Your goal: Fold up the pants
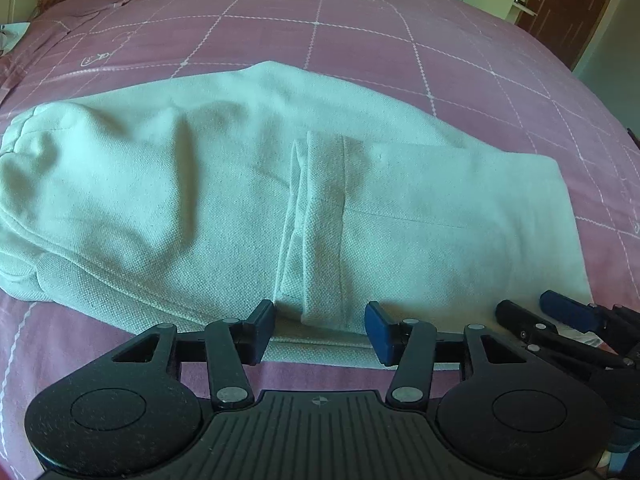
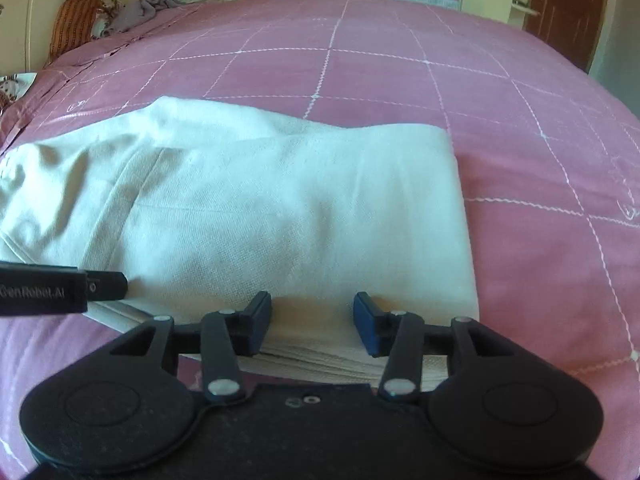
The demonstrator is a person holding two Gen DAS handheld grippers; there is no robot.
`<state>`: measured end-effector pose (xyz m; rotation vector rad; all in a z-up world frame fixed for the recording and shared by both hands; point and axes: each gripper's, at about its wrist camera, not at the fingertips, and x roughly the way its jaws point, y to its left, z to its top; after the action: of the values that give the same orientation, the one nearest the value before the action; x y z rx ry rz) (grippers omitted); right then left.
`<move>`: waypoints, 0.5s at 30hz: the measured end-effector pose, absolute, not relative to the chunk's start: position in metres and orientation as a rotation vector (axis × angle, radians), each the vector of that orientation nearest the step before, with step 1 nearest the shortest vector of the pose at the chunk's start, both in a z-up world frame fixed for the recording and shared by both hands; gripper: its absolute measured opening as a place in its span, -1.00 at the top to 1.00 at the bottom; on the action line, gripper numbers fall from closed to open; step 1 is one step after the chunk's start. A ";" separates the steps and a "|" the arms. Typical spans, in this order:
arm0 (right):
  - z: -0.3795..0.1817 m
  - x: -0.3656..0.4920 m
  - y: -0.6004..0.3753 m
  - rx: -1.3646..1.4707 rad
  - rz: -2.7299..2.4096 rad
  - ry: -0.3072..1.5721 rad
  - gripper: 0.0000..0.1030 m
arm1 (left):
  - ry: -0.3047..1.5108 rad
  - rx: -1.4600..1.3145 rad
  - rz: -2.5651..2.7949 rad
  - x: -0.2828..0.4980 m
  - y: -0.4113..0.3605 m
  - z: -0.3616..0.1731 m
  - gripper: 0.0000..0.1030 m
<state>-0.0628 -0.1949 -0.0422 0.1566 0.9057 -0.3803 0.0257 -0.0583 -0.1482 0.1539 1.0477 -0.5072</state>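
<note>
Through the left wrist camera, my left gripper [image 1: 320, 330] stands part open and empty at the near edge of the pale cream woven-cotton pants [image 1: 240, 200], which lie folded lengthwise on the pink quilted bedspread [image 1: 400, 40]. Through the right wrist camera, my right gripper [image 2: 312, 322] likewise gapes over the stacked near hem, pads clear. The cloth looks soft, light and floppy, so I'd pinch all the layers at that edge; the bed beyond lies open.

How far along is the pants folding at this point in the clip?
Done: the white pants lie on the pink bedspread doubled lengthwise, and the leg cuffs have been brought back over the middle, with stacked layers at the near edge. In hand: nothing is gripped; the left claw and right claw stand open over that near edge. Left: probably one more fold to make a compact bundle.
</note>
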 end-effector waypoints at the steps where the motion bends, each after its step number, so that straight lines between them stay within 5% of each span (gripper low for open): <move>1: -0.044 -0.063 -0.191 0.129 -0.380 0.904 0.10 | 1.044 0.158 -0.508 0.026 -0.059 -0.148 0.01; 15: -0.040 -0.065 -0.177 0.120 -0.447 0.920 0.10 | 1.037 0.169 -0.540 0.019 -0.051 -0.143 -0.01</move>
<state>-0.0654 -0.1774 -0.0397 0.1198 0.9196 -0.4471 0.0185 -0.0513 -0.1432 0.1691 1.0370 -0.5397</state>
